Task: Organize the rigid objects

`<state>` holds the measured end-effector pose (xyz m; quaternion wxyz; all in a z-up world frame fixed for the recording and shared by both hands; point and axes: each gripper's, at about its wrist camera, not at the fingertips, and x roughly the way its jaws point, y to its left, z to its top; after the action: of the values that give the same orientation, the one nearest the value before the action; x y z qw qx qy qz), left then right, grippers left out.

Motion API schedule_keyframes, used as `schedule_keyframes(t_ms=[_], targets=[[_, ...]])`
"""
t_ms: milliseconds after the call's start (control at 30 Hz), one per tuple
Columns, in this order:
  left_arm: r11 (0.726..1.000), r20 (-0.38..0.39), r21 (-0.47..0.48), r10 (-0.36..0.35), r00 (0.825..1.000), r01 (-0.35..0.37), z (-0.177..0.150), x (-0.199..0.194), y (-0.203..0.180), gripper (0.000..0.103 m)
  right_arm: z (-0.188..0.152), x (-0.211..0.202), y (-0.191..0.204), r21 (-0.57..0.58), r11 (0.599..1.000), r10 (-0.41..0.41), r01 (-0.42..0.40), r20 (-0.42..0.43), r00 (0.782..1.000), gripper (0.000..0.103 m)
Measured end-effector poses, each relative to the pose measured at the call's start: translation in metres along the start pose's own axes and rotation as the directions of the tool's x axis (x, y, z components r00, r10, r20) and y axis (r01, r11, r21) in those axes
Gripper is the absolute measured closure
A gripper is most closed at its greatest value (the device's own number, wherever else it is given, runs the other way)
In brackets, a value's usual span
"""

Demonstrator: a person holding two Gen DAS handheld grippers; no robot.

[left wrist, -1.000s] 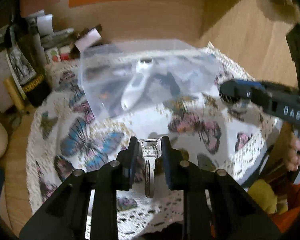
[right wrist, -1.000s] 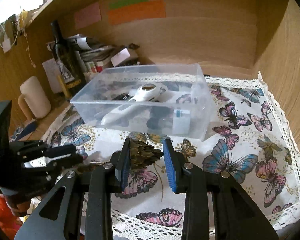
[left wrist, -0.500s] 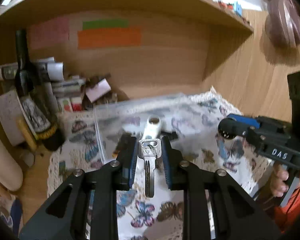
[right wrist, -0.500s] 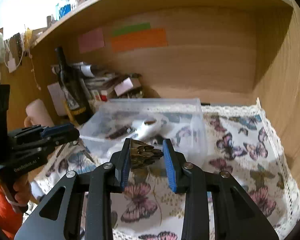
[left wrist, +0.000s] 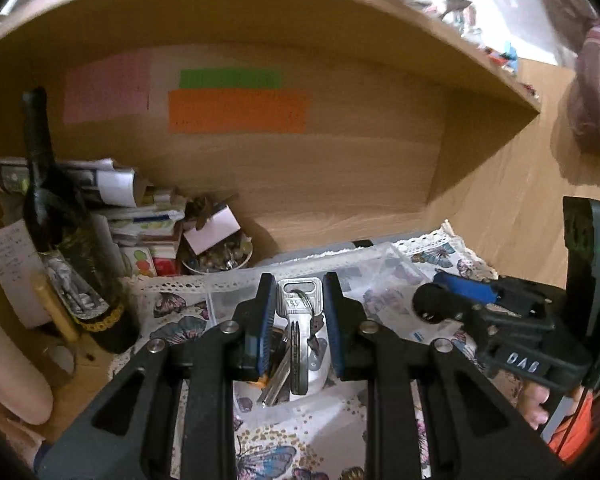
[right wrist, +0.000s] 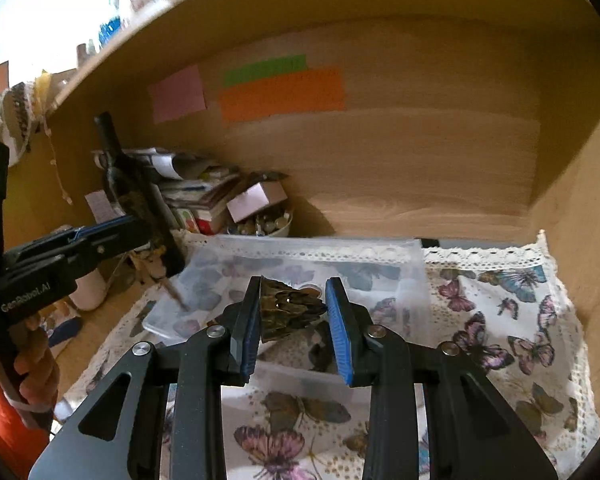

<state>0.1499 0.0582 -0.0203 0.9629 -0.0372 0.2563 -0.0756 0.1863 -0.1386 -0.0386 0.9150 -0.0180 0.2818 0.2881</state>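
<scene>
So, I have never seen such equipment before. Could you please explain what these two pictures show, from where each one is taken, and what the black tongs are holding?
There is no robot here. A person holds a two-finger gripper in each hand, and each gripper carries a camera looking forward along its fingers.

One picture is from the left gripper, which is shut on a bunch of keys. At its right edge you see the right gripper from the side.

The other picture is from the right gripper, shut on a brown metallic hair clip. The left gripper shows at its left edge.

Below both lies a butterfly-patterned cloth with a clear plastic box on it, inside a wooden shelf. A dark bottle and clutter stand at the back left.
</scene>
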Motion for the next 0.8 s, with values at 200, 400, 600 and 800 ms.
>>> schedule_keyframes(t_ms=[200, 400, 600, 800], targets=[[1.000, -0.106, -0.018, -0.001, 0.994, -0.001, -0.015, 0.045, 0.006, 0.080, -0.008, 0.047, 0.002, 0.001, 1.000, 0.013, -0.013, -0.099, 0.995, 0.075], [0.999, -0.210, -0.042, -0.001, 0.978, -0.008, -0.030, 0.080, 0.016, 0.080, -0.019, 0.079, 0.000, -0.003, 1.000, 0.005, -0.005, -0.185, 0.983, 0.074], [0.998, -0.215, -0.058, -0.009, 0.976, -0.004, -0.032, 0.078, 0.019, 0.080, -0.020, 0.082, -0.003, 0.015, 1.000, 0.015, -0.012, -0.199, 0.980, 0.072], [1.000, -0.146, -0.024, 0.016, 0.989, -0.020, -0.024, 0.049, 0.009, 0.074, -0.011, 0.056, -0.003, 0.029, 1.000, 0.014, -0.011, -0.133, 0.991, 0.068]])
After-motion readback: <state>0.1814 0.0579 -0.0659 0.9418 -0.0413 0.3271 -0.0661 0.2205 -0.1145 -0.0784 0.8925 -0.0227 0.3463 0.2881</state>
